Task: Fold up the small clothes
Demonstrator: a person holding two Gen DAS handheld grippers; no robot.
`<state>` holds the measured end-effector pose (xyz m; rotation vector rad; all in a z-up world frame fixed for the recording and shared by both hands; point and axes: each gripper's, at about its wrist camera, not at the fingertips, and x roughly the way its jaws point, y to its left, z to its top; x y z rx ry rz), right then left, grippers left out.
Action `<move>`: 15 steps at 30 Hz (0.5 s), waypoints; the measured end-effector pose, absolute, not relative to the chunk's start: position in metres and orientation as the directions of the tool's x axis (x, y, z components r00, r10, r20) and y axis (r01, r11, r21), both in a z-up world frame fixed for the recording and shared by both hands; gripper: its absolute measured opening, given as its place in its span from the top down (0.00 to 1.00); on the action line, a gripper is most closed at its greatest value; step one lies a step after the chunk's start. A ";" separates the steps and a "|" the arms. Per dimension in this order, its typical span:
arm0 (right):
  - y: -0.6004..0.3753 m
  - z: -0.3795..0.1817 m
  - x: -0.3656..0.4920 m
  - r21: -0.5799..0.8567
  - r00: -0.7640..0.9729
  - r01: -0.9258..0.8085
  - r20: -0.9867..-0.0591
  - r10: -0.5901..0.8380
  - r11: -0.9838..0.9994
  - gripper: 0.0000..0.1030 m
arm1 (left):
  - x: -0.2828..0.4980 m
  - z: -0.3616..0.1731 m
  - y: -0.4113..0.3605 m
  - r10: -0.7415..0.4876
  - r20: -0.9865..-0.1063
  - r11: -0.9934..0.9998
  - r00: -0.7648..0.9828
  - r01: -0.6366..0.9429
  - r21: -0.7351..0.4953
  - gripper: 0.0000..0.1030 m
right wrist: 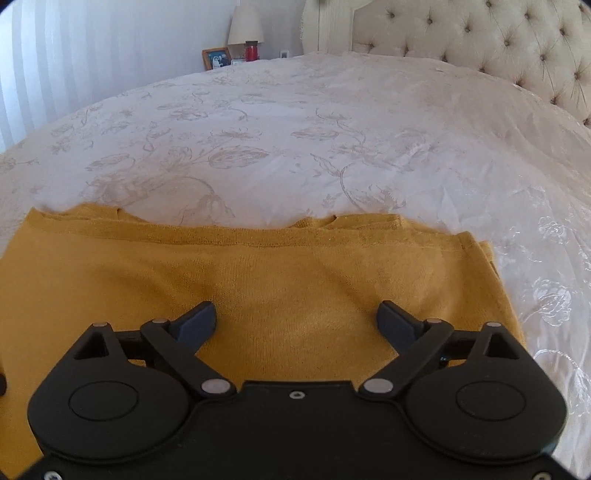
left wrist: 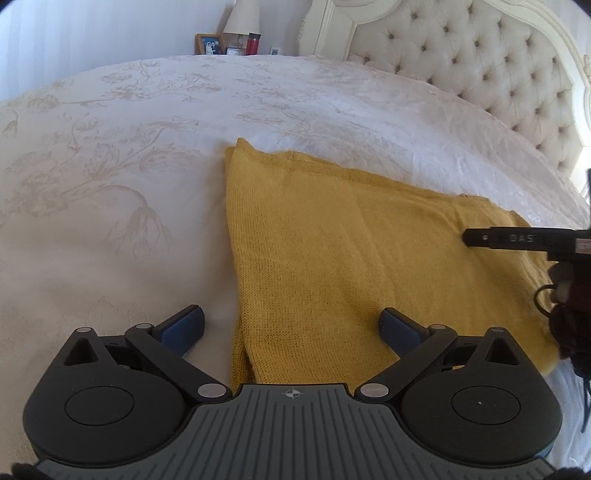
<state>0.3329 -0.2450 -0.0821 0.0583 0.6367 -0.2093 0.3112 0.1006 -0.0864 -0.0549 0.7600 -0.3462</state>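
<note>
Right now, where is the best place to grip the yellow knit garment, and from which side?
Probably the doubled left edge of the yellow knit garment: it lies between the open left gripper's fingers, so pinch it from the near-left corner, sliding one finger under from the bedspread side.

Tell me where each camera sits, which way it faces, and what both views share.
Left wrist: on the left claw, open, low over the yellow knit's left edge, facing the headboard; the right claw enters at right.
Right wrist: on the right claw, open, above the knit, facing across the bed.
Shared: knit, bed, headboard, lamp.
</note>
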 end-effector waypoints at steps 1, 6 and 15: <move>-0.245 -0.079 0.325 -0.004 0.794 0.207 -0.584 -0.170 0.978 0.09 | 0.311 -0.086 0.100 -0.324 -0.663 0.943 0.675 0.286 -0.170 0.00; -0.238 -0.081 0.280 -0.071 0.798 0.175 -0.575 -0.183 0.982 0.03 | 0.306 -0.089 0.096 -0.302 -0.647 0.951 0.700 0.265 -0.158 0.00; -0.243 -0.112 0.237 -0.054 0.820 0.189 -0.541 -0.188 0.980 0.01 | 0.300 -0.093 0.095 -0.293 -0.602 0.955 0.743 0.258 -0.147 0.00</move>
